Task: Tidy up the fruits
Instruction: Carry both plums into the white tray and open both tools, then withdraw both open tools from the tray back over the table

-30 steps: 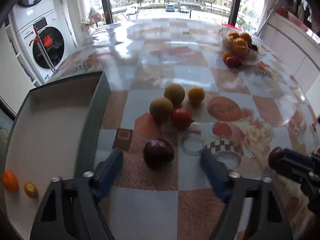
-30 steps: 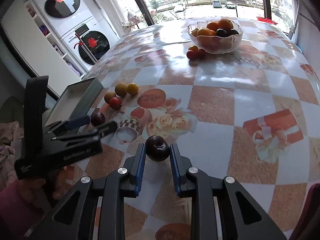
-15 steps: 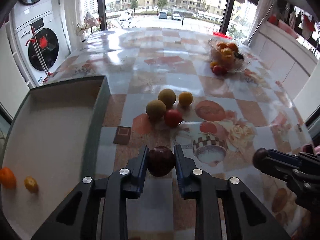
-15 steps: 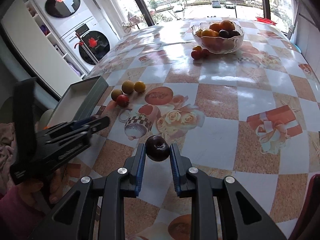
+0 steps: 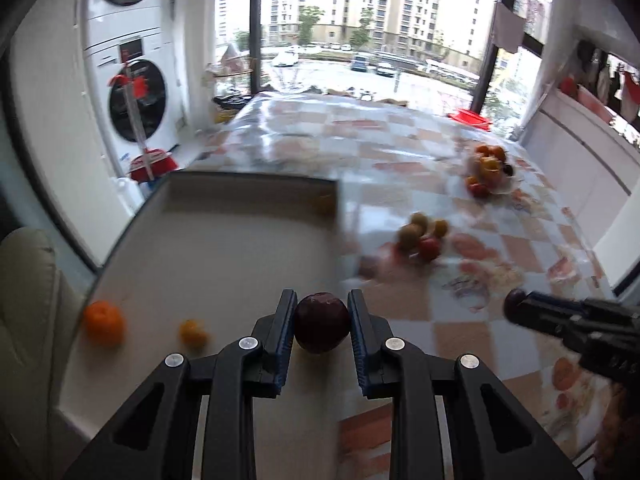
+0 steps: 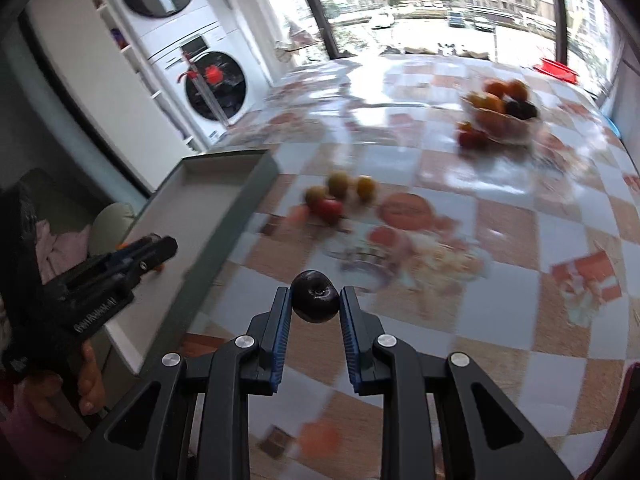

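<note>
My left gripper (image 5: pixel 322 322) is shut on a dark red plum (image 5: pixel 322 323), held above the right side of the shallow box (image 5: pixel 224 248). In the box lie an orange (image 5: pixel 103 323) and a smaller yellow-orange fruit (image 5: pixel 193 333). My right gripper (image 6: pixel 315 304) is shut on a second dark plum (image 6: pixel 315 297) over the table, right of the box (image 6: pixel 208 200). Several loose fruits (image 5: pixel 422 234) sit together on the tablecloth. The left gripper (image 6: pixel 170 245) shows at the left of the right wrist view, over the box.
A glass bowl of fruit (image 6: pixel 502 114) stands far back on the table with small fruits (image 6: pixel 470 136) beside it. Washing machines (image 5: pixel 134 96) stand left of the table. A person's hand (image 6: pixel 86 380) holds the left tool. A red basin (image 5: pixel 470 118) lies at the far edge.
My left gripper shut on the dark red plum, lifted it and carried it left over the box. The right gripper, still holding its plum, rose and shifted toward the box.
</note>
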Action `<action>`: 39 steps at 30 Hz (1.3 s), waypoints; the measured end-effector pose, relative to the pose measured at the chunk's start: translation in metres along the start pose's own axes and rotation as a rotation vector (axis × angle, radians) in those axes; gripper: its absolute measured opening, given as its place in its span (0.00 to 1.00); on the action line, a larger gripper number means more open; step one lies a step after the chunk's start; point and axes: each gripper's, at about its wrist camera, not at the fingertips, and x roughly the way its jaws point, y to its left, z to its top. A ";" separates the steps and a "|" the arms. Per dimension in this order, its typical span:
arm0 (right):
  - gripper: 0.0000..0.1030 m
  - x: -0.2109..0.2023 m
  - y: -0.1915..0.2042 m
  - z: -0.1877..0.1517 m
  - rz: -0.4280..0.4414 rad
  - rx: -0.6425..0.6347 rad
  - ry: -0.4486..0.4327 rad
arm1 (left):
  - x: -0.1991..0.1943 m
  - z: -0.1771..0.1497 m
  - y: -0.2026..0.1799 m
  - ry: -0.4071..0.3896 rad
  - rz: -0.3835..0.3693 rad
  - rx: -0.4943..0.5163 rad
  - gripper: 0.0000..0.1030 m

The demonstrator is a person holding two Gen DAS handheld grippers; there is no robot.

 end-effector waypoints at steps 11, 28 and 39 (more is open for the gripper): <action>0.26 0.038 0.099 0.019 0.054 -0.170 0.042 | 0.004 -0.017 0.055 0.012 0.070 -0.077 0.27; 0.27 0.081 0.136 0.029 0.035 -0.225 0.123 | 0.015 -0.029 0.077 0.043 0.080 -0.112 0.27; 0.81 0.068 0.119 0.028 0.010 -0.177 0.111 | 0.005 -0.032 0.076 0.000 0.143 -0.123 0.97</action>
